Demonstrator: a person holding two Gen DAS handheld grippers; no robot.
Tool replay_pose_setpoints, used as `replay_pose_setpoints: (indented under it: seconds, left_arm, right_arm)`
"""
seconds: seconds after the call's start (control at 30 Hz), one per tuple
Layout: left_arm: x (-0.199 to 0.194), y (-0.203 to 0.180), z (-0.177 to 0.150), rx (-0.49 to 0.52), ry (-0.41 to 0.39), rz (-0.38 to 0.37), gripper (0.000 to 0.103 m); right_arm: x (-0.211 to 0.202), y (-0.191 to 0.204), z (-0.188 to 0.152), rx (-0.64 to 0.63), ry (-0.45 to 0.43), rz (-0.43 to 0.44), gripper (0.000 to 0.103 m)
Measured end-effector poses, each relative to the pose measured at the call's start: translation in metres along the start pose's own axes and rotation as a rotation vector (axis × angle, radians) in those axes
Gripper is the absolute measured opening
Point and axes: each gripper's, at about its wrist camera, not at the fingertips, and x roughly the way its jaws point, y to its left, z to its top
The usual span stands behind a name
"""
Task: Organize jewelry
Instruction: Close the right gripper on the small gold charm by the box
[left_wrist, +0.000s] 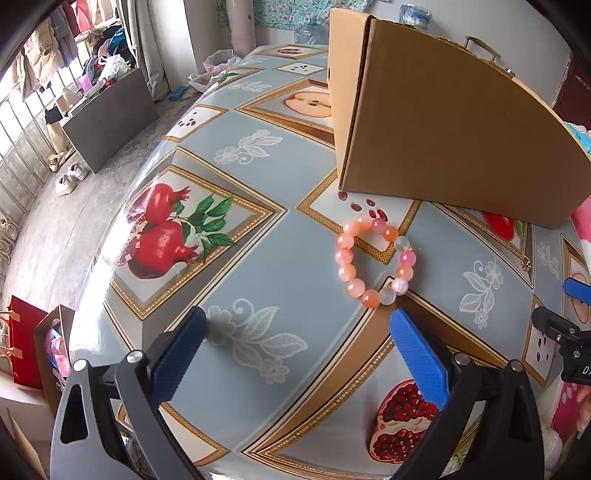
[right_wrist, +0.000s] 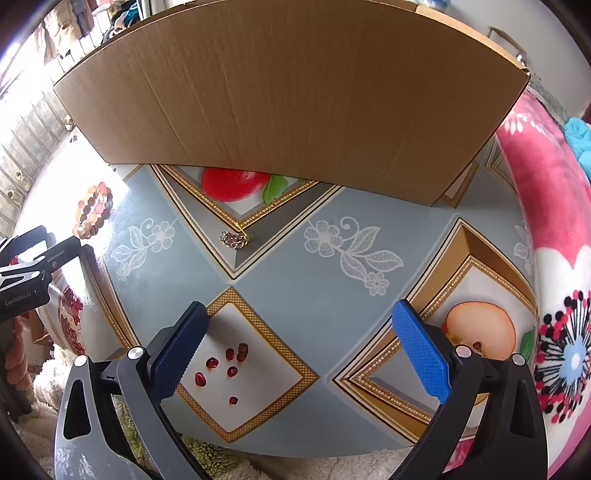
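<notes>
We are working over a table covered in a grey-blue cloth printed with pomegranates, with clothes racks and shoes in the room beyond its far edge. Nearest to us, the left gripper stands with its blue pads wide apart and nothing between them, low over the cloth. Just ahead of its right fingertip lies the beaded bracelet, a loop of faceted orange, pink and milky-white beads lying flat, probably laid out there for an easy pick. The right gripper is likewise spread and empty; ahead of it, nearer its left finger, a small gold chain piece sits bunched on the cloth, too small to make out further. Farther on, behind both pieces, a cardboard box stands on the table, its plain wall toward us; we judge it to be where the jewelry should go, though its inside is hidden.
</notes>
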Motion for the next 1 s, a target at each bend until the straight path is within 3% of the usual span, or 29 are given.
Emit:
replay_pose_setpoints:
  seconds: [0.63, 1.0]
  left_arm:
    - [0.0007, 0.0004, 0.0004, -0.001, 0.005, -0.001, 0.098]
    - [0.0005, 0.0003, 0.0003, 0.0, 0.004, -0.001, 0.098]
  right_arm:
    - [0.0047, 0.0031, 0.0033, 0.009, 0.017, -0.006, 0.095]
    - [0.0013, 0.0012, -0.0052, -0.015, -0.019, 0.008, 0.095]
